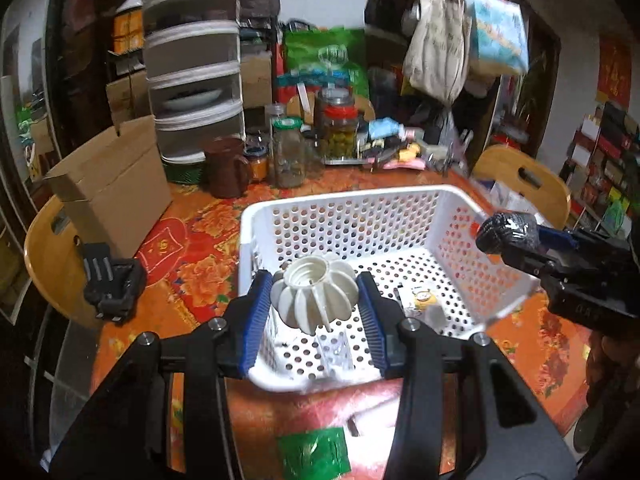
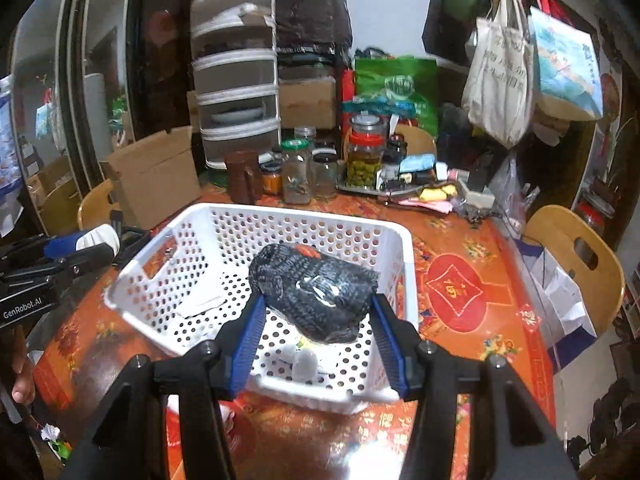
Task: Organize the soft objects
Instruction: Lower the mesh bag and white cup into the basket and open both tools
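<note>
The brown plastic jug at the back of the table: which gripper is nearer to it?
Left. The left gripper, holding the white ribbed object, is on the brown plastic jug's side of the white perforated basket; the right gripper is on the far side.

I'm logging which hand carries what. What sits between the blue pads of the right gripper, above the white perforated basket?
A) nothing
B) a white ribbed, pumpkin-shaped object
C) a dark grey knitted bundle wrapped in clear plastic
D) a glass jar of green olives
C: in the right wrist view the dark grey knitted bundle wrapped in clear plastic sits between the pads of the right gripper, over the white perforated plastic basket.
</note>
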